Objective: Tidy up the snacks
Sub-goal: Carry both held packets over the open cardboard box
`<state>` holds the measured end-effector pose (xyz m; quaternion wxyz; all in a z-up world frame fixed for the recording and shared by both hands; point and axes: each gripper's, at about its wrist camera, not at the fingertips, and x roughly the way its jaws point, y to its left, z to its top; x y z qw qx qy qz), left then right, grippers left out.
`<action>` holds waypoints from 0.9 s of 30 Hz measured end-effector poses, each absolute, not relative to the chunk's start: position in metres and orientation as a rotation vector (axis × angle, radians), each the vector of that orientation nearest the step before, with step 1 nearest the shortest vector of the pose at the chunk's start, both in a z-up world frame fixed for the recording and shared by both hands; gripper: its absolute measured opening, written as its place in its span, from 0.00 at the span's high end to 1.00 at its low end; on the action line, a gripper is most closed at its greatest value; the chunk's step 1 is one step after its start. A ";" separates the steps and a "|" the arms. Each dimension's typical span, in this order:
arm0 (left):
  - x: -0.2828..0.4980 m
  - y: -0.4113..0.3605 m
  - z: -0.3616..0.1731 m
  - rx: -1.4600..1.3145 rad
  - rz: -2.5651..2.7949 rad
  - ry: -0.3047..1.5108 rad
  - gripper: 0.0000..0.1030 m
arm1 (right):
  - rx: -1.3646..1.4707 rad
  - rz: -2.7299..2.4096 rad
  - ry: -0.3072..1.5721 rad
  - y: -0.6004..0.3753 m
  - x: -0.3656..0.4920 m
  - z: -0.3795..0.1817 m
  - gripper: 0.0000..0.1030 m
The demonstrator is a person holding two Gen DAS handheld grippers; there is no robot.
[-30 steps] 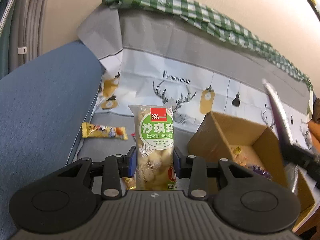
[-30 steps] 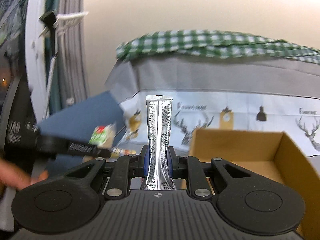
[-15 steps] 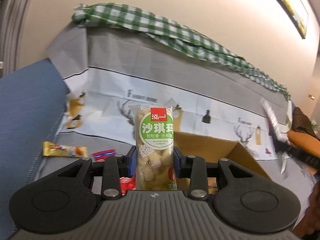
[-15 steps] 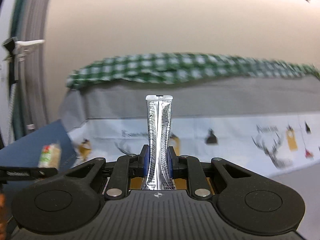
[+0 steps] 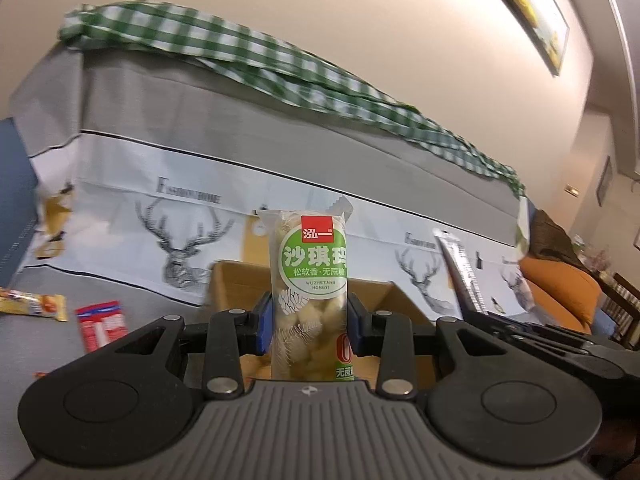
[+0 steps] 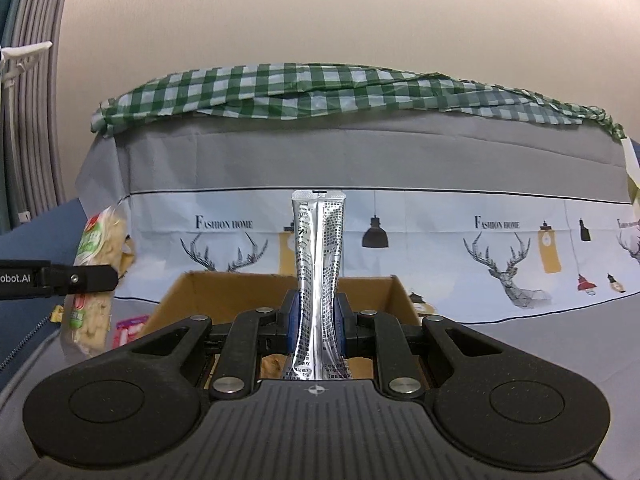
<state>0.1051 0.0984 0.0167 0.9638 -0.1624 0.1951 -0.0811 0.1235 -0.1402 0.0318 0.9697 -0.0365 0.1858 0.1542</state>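
With the left hand-held gripper (image 5: 308, 326) clamping the green-label snack pack (image 5: 310, 292) and the right hand-held gripper (image 6: 316, 322) pinching the silver sachet (image 6: 318, 280) above the cardboard box (image 6: 192, 292), converging releases risk collision or a sachet landing outside

A green-and-white checked cloth (image 6: 344, 92) lies bunched along the top of a grey sofa back draped in a cover printed with deer and lamps (image 6: 496, 256), a framed picture (image 5: 524, 8) hangs on the beige wall (image 6: 320, 12), and grey curtains (image 6: 28, 120) hang at left.
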 end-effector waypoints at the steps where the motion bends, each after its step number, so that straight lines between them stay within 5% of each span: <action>1: 0.107 0.093 0.016 -0.322 -0.174 0.395 0.61 | -0.076 0.307 0.379 -0.142 0.124 0.031 0.82; 27: 0.128 0.056 0.004 -0.324 -0.238 0.424 0.61 | -0.148 0.277 0.402 -0.143 0.126 0.021 0.82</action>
